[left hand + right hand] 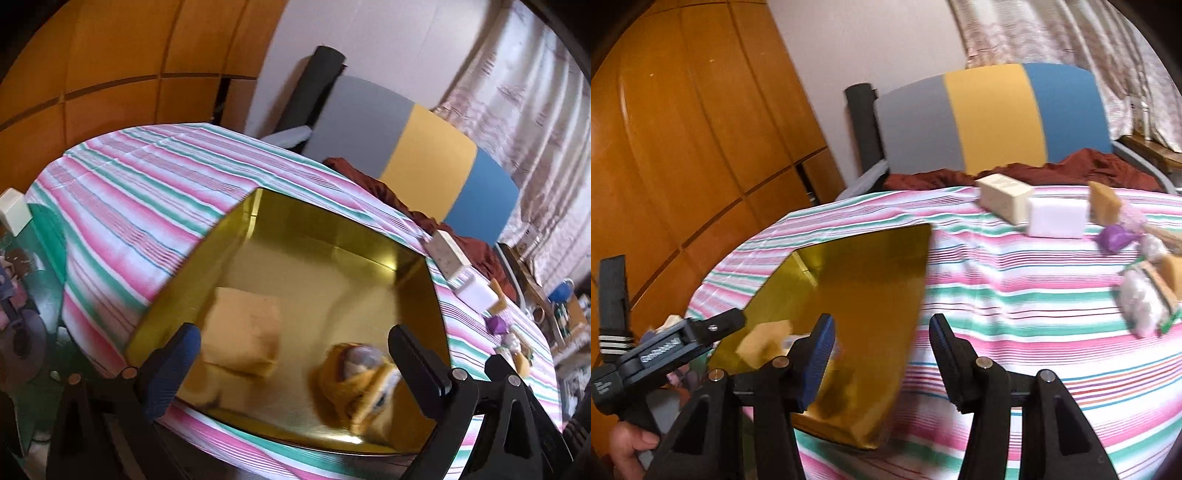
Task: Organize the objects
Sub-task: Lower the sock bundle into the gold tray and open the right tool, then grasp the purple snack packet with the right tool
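On the striped tablecloth, the gold tin tray already holds a tan soap bar, probably rigid, light and slippery, best pinched across its flat sides, while the left gripper and right gripper stand spread wide, empty.

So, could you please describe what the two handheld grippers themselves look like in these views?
Both are black plastic with triangular cut-out finger mounts and round metal pivot pins. The left gripper has one blue ribbed pad and one black one; the right gripper shows blue ribbed pads on both fingers. Seen from the right wrist, the left gripper's body carries white lettering, too blurred to read, and a bare hand grips its handle.
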A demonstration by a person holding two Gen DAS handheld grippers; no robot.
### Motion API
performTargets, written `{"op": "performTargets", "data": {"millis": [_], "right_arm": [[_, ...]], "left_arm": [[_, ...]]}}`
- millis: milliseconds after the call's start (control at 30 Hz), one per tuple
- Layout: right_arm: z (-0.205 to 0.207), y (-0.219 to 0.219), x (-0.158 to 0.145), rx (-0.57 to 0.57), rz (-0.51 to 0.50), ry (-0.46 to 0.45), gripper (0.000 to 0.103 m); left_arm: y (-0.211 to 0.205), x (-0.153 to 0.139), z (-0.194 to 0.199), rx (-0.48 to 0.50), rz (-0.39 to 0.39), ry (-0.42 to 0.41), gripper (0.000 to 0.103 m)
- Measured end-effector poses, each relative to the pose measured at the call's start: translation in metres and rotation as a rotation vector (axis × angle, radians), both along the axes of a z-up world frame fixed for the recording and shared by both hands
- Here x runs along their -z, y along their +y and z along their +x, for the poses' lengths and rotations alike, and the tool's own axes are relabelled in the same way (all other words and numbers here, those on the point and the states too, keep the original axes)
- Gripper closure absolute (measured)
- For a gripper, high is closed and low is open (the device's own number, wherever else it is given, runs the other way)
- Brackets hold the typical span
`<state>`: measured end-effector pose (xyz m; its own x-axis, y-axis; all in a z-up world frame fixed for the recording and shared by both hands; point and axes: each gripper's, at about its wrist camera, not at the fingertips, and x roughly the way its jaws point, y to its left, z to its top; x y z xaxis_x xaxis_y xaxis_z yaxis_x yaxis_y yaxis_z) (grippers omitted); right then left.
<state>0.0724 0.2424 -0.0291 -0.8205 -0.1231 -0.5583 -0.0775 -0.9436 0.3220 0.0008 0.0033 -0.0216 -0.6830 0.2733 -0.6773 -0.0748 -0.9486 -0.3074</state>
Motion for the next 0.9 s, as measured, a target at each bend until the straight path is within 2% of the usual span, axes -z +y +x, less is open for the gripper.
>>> {"op": "performTargets", "data": {"millis": [267,533,667,733,900], "right_arm": [[0.029,0.066,0.007,0.230,0.036,-0.006,0.049],[0.073,0.158,0.039,0.593,0.037,-0.140,0.049],[0.097,0.203,0.051,0.772,0.008,-0.183,0.049],[0.107,0.235,0.055,0.862,-0.042,-0.184,0.049],[0.109,0.290,0.064,0.966,-0.159,-0.200,0.049]], "left_arm": [[0.044,-0.009,0.007,0.106,0.028,-0.014,0.000],[0.104,-0.008,0.022,0.283,-0.008,-0.040,0.000],[0.134,-0.009,0.033,0.370,-0.023,-0.039,0.000],[0.146,-0.011,0.039,0.407,-0.033,-0.034,0.000],[0.169,-0.006,0.049,0.481,-0.053,-0.049,0.000]]}}
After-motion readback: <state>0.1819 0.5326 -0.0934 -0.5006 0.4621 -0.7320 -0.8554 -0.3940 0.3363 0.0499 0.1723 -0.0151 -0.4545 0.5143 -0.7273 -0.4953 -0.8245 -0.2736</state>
